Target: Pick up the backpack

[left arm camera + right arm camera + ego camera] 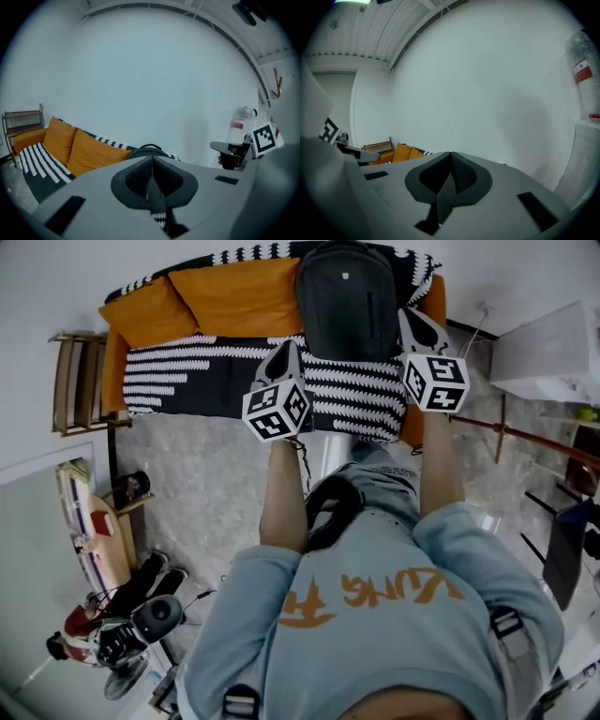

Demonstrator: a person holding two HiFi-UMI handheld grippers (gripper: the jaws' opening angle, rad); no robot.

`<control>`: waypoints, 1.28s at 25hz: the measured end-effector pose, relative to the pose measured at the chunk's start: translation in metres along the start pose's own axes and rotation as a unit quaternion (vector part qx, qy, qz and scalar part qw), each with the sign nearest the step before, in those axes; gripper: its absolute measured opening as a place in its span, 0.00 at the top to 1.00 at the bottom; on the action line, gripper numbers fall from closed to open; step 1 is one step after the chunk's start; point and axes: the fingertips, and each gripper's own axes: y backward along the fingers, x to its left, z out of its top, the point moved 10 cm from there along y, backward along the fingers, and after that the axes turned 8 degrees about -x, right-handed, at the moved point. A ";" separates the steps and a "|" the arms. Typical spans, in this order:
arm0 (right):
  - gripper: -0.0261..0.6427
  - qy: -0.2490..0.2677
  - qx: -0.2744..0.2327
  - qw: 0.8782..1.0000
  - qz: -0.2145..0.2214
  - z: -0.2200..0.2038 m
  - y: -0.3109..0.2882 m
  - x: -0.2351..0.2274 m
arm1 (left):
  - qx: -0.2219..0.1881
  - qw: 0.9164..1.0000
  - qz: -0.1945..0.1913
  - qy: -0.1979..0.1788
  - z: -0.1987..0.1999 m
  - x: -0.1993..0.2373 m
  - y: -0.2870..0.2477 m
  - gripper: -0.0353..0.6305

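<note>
The room had a plain white wall (140, 70) and a pale, speckled stone floor (216, 484). A sofa (114, 367) under a black-and-white patterned throw (178, 381) stood ahead of both tongs. The backpack (345, 296), dark, smooth and rounded, leaned on the sofa back, ahead of and between the left tongs (281, 357) and right tongs (412, 322). Soft orange cushions (234, 296) lay left of the left tongs. Both tongs were clenched and empty.

The backpack (345, 298) lies on the sofa (187, 381), right of 2 cushions (239, 296); a shelf (75, 381) stands left of the sofa.
</note>
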 end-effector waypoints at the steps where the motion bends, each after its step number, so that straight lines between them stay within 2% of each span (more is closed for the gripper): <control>1: 0.96 -0.005 0.002 1.000 -0.004 -0.003 -0.005 -0.007 | 0.005 1.000 -0.001 -0.004 -0.001 -0.002 -0.009 0.91; 6: 0.96 -0.034 0.013 0.999 -0.026 -0.014 -0.025 -0.041 | 0.018 1.000 -0.015 -0.001 -0.002 -0.011 -0.042 0.91; 12: 0.96 -0.051 0.024 0.998 -0.006 -0.022 -0.044 -0.043 | 0.032 0.999 -0.003 -0.002 -0.008 -0.014 -0.056 0.91; 17: 0.96 -0.060 0.035 0.998 -0.006 -0.032 -0.047 -0.047 | 0.043 0.999 0.008 0.000 -0.017 -0.007 -0.061 0.91; 25: 0.96 -0.081 0.047 0.995 -0.046 -0.045 -0.041 -0.064 | 0.080 0.997 -0.007 0.000 -0.035 -0.006 -0.082 0.91; 32: 0.96 -0.075 0.077 0.992 -0.063 -0.060 -0.041 -0.066 | 0.101 0.994 -0.019 0.030 -0.055 0.004 -0.105 0.91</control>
